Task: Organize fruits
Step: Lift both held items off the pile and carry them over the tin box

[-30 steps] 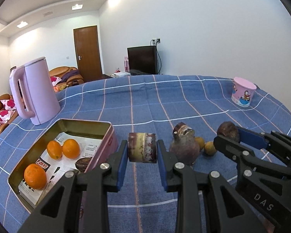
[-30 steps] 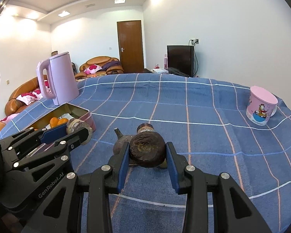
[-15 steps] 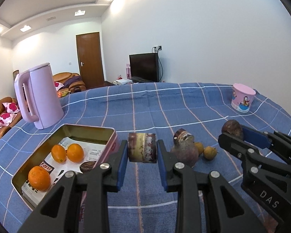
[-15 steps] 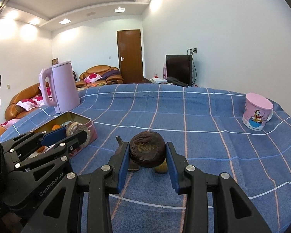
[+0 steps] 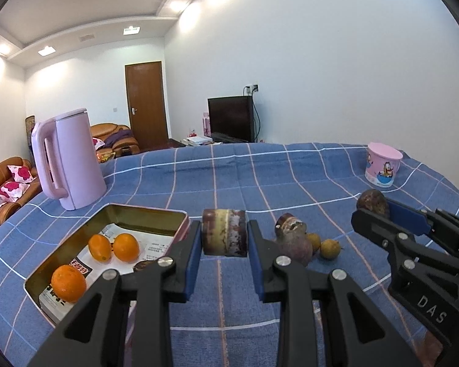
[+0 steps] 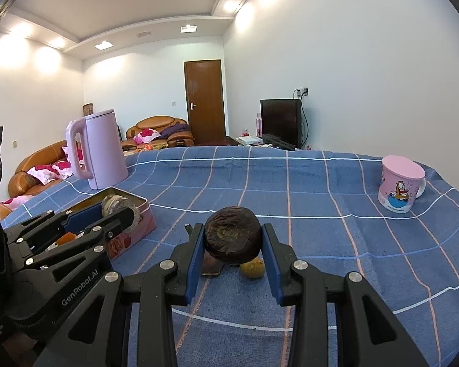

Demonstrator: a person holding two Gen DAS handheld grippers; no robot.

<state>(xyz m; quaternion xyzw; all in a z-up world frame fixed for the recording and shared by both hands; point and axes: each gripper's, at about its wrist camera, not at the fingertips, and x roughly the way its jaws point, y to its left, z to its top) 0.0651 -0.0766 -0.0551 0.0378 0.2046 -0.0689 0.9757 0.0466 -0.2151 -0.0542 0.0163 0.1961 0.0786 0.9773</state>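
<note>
The left gripper (image 5: 225,241) is squeezed tight on a short, round, brown and yellow chunk of fruit (image 5: 225,236). The right gripper (image 6: 232,244) is closed on a dark brown, wrinkly, round fruit (image 6: 232,235). Both pieces sit between the blue pads and hang in the air above the blue checked cloth on the worktop (image 5: 229,180).

The holds look the same as a moment ago. What has changed is the tilt: both grippers have tipped up a little, so more of the ceiling shows now and the worktop sits lower in each view. I think this means the picking up is done, and both pieces are ready to be carried to where they belong.

Just down and to the left of the left gripper is the open pink metal tin with a gold inside (image 5: 150,214). It holds three oranges (image 5: 125,247), a small dark fruit (image 5: 143,265) and some printed paper. This looks like the place for the fruit. It is near the left gripper and farther from the right gripper.

Just past the left gripper, a bit to the right, a purple-brown lumpy fruit (image 5: 290,241) rests on the cloth with two small yellow fruits (image 5: 330,248) beside it. From the right gripper they sit right behind the held fruit. They are not sorted yet.

Farther back to the left stands a tall pink kettle (image 5: 67,159). Far off to the right stands a pink cartoon cup (image 5: 382,165).
</note>
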